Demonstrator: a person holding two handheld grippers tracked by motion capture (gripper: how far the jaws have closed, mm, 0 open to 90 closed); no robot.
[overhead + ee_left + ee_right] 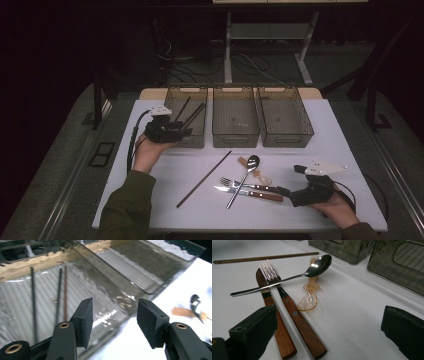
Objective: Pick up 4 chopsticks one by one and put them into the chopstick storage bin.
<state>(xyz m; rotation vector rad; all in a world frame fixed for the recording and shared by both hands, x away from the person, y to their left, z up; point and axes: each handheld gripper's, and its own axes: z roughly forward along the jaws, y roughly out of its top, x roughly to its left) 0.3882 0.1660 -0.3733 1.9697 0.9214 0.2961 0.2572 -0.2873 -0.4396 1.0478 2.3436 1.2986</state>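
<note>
My left gripper hovers over the near edge of the left bin, its jaws open with nothing between them. Three dark chopsticks lie inside that bin. My right gripper rests low at the table's front right, jaws open and empty, just short of the wooden handles of a fork and a knife. A metal spoon lies across both. One loose chopstick lies slantwise on the white table.
A clear plastic spoon lies under the metal spoon's bowl. The middle bin and the right bin stand beside the left one along the back. A cable trails from each gripper.
</note>
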